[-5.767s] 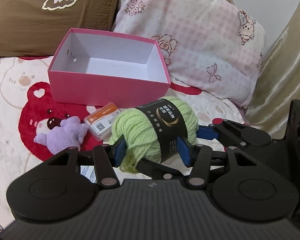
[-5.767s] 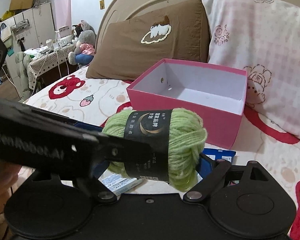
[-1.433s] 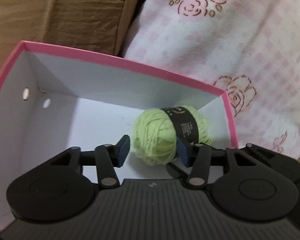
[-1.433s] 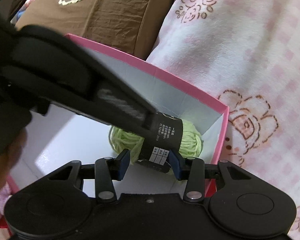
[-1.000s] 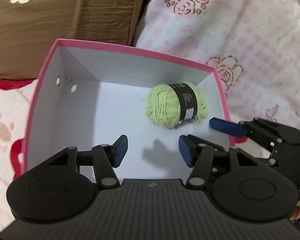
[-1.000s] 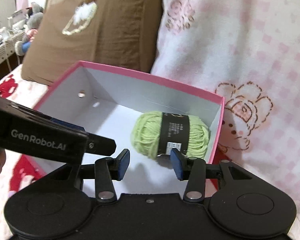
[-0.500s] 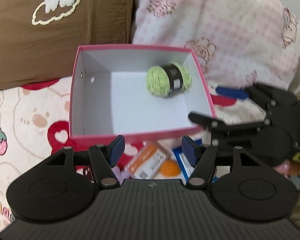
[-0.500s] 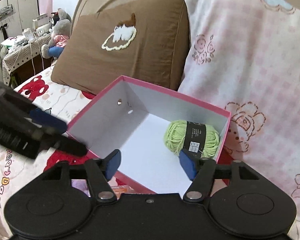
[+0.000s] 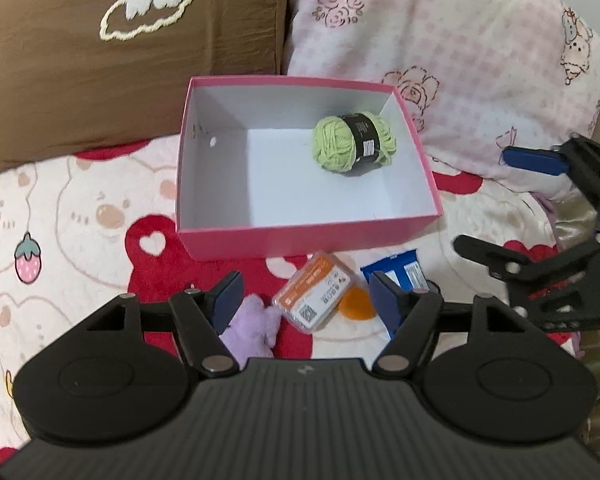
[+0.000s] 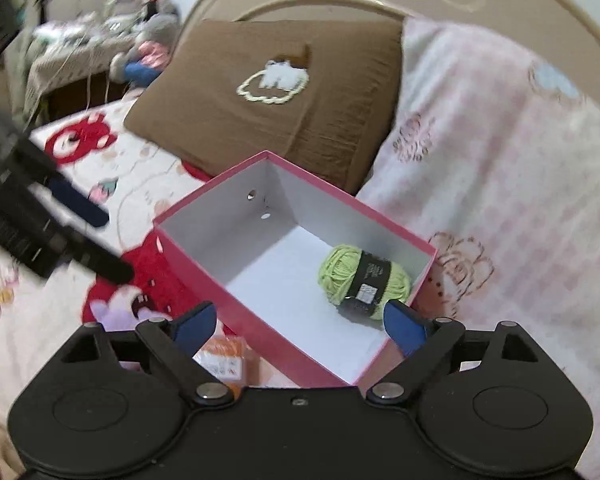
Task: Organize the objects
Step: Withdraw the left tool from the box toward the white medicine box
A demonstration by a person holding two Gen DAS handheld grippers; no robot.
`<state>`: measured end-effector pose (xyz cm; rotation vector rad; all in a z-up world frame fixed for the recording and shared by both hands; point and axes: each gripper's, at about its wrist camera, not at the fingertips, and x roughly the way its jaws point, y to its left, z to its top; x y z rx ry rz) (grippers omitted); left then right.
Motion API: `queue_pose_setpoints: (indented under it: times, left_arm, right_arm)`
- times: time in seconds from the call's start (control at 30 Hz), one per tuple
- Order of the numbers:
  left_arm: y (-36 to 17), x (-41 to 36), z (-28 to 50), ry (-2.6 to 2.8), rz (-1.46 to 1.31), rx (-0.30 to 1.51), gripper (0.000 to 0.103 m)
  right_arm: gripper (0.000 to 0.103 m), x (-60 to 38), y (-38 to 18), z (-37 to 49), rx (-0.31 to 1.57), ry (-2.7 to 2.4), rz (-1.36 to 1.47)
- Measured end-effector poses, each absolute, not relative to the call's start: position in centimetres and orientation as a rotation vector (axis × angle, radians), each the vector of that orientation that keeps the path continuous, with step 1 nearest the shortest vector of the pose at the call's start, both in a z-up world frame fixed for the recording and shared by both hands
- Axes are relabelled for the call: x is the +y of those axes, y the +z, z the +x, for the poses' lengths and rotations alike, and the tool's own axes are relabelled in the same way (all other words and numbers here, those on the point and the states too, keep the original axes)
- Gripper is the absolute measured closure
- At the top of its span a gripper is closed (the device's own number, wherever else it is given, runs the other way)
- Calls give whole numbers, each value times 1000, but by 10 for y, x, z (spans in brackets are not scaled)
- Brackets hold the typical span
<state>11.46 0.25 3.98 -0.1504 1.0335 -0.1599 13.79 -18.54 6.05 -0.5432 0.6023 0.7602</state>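
One green yarn ball lies inside pink box, near far right corner, on its side, black label around middle. Box sits on bed sheet in front of brown pillow and pink pillow. Left gripper released, jaws just been opening, nothing between them. Right gripper released too, jaws just been opening wide, nothing gripped. Purple plush toy, orange-label small box, blue packet lie on sheet in front of box.

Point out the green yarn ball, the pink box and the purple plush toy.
green yarn ball (image 9: 334, 145), left wrist view, bare yarn.
pink box (image 9: 308, 240), left wrist view, near outer wall.
purple plush toy (image 9: 250, 330), left wrist view, body.
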Motion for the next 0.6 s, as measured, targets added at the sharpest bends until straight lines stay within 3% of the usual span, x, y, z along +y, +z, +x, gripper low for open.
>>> queue_pose_setpoints:
  times: [0.27,0.43,0.6]
  left_arm:
    - [45,8,94,-167,-177,1030,24]
    - [48,12,74,-193,-223,1011,6]
    - [40,10,57,-215,-222,1018,5]
  right_arm:
    - [10,-197,77,116,592,800,-496]
    - [10,-197,79,104,616,831,-505]
    - [10,-194,77,87,626,867,-553]
